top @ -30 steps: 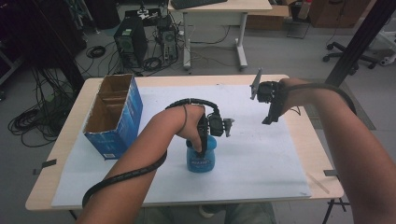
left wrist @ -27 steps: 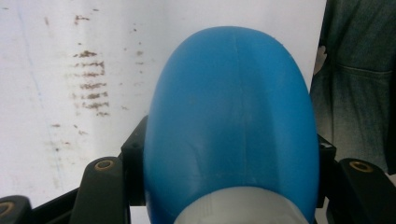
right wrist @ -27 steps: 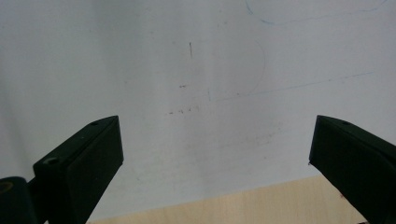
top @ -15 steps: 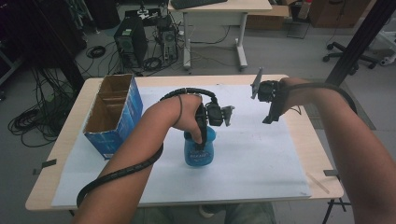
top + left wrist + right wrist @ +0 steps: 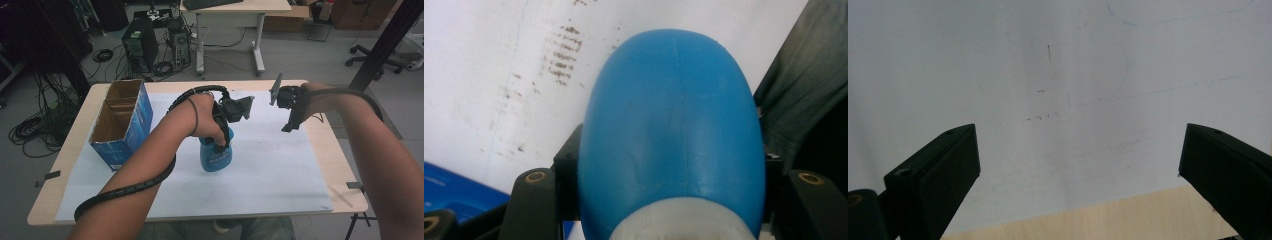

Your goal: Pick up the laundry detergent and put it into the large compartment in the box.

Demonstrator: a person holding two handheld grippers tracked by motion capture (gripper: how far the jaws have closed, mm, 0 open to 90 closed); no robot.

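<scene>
Blue bottle (image 5: 216, 156) with unreadable label, left gripper (image 5: 220, 142) clamped around it, right gripper (image 5: 290, 122) jaws spread wide, holding nothing

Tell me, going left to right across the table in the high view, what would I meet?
Cardboard box → blue bottle held by the left gripper → right gripper, open above the white sheet.
</scene>
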